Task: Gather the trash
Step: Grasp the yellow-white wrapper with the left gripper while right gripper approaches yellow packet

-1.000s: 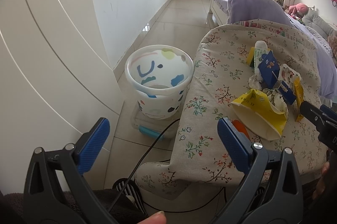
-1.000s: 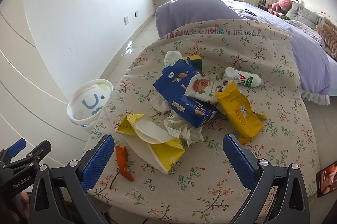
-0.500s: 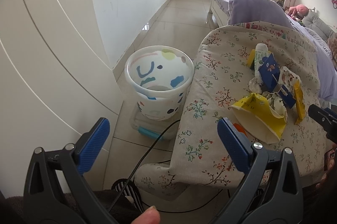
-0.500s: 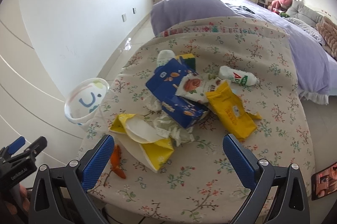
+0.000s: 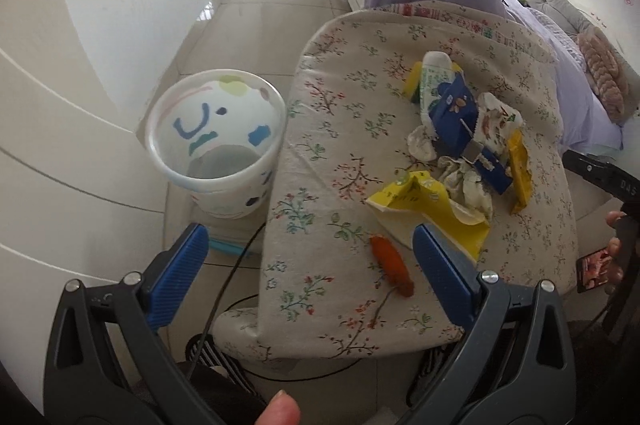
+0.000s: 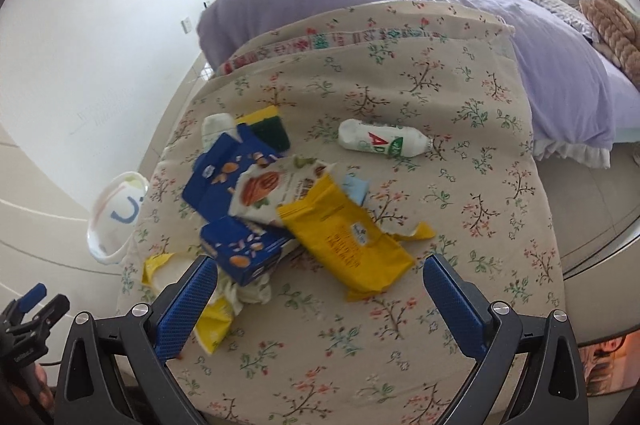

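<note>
since both grippers, left gripper [image 5: 306,271] and right gripper [image 6: 320,295], hang wide and empty, we'd pinch the yellow wrapper [image 6: 348,245] by its torn edge: light, crinkly, slippery. it lies mid-counter [image 6: 480,225]; the bin [image 5: 216,145] stands beside on the floor.

Litter sits heaped mid-tablecloth: two crushed blue cardboard cartons [image 6: 236,209], a torn yellow foil wrapper [image 6: 352,245], crumpled white tissues [image 5: 468,181]. A white plastic bottle [image 6: 384,143] lies apart on its side. The white doodled plastic bin [image 5: 218,149] stands upright beside the table.
</note>
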Available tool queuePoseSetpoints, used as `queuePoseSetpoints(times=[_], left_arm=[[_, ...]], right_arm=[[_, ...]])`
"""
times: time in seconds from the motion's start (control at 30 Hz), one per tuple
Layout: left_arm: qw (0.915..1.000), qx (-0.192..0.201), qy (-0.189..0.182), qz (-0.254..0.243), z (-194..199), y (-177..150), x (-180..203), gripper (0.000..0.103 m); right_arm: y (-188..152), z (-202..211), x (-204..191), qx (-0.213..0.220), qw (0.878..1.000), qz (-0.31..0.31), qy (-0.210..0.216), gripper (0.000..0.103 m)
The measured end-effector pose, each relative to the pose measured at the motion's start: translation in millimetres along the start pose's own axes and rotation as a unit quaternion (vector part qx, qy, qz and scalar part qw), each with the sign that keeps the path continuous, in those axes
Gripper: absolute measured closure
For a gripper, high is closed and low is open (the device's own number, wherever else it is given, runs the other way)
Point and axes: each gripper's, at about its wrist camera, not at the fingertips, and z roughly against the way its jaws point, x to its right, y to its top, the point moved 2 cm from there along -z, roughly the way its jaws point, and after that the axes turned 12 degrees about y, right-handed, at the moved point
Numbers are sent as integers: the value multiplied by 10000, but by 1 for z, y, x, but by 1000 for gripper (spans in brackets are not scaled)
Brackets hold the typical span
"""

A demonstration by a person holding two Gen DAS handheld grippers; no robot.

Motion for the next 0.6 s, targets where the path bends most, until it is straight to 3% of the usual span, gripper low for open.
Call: queuePoseSetpoints(times=[0.23,0.43,0.6], left_arm=[[9959,-510,-741,-91,-29,13,28,1],[9844,-1165,-1305,210,-62,15,48,5],[9848,-1271,-1169,192,-73,19,66,7]], right_arm=[[13,-24,16,-203,9998,42,39,0],[6,-40,31,-424,9990,-70,85,1],[9,-43,37,-450,9989,-77,113,1]])
